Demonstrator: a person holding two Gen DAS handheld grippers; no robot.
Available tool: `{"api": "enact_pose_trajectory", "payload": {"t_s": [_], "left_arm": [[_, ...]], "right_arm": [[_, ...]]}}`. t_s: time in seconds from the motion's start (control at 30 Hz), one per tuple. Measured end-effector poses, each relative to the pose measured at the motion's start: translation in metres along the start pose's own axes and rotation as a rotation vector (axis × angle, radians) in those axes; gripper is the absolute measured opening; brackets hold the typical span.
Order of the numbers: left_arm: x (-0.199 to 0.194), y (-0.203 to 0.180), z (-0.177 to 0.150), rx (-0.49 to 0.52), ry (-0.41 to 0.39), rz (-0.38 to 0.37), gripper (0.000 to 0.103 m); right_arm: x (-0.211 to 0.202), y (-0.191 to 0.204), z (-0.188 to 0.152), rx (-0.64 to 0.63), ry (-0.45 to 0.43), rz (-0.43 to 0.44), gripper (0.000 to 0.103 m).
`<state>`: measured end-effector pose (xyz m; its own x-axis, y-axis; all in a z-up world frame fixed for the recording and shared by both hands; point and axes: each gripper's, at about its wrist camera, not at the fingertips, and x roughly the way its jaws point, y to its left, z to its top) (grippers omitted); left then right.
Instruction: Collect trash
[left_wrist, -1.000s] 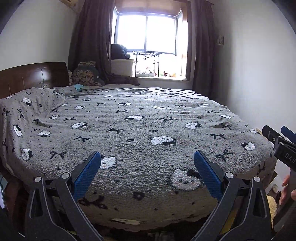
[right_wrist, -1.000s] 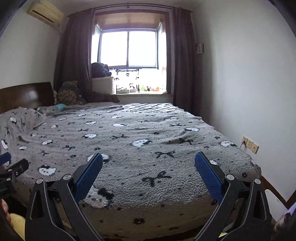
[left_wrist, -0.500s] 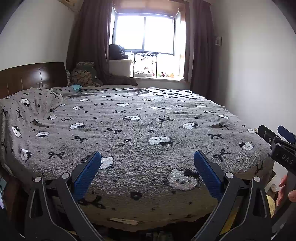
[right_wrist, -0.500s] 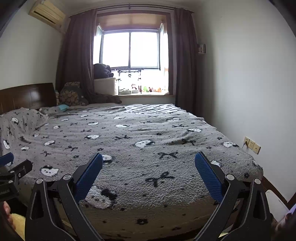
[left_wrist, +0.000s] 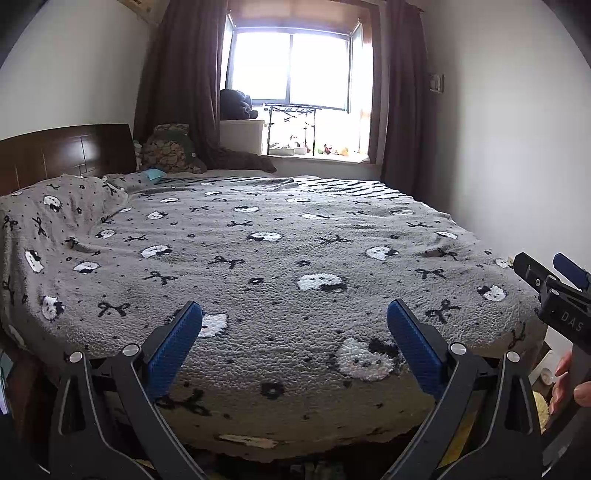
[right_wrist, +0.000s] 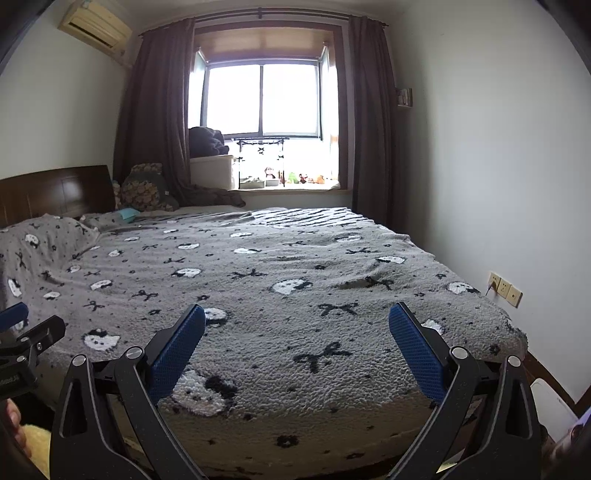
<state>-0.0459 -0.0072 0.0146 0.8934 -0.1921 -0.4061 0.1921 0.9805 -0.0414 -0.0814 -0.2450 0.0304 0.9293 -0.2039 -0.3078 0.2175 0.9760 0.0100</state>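
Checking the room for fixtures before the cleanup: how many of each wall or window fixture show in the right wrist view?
Curtain panels: 2
Air conditioner: 1
Wall socket plates: 3
Headboard: 1
Total: 7

Legible text, left wrist view: white letters "DAS" on the black body of the right gripper (left_wrist: 554, 273), at the frame's right edge; the word may run on past the part that shows.

Right wrist view: a faint pale print on the black body of the left gripper (right_wrist: 22, 328), at the left edge, too small and cut off to read.

No other readable lettering in either view.
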Motion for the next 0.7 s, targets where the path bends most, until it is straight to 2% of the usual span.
{"api": "enact_pose_trajectory", "payload": {"t_s": [0.3,0.7], "left_arm": [[-0.0013,0.0010,0.0021,0.001,-0.004,0.005,0.095],[-0.0013,0.0011,0.0033,0.010,-0.003,0.009,0.095]], "right_arm": [[-0.0045,0.0009,0.0026,0.012,-0.026,0.000,0.100],[-0.0039,0.0014,0.0025,-0.001,-0.019,0.001,0.100]]}}
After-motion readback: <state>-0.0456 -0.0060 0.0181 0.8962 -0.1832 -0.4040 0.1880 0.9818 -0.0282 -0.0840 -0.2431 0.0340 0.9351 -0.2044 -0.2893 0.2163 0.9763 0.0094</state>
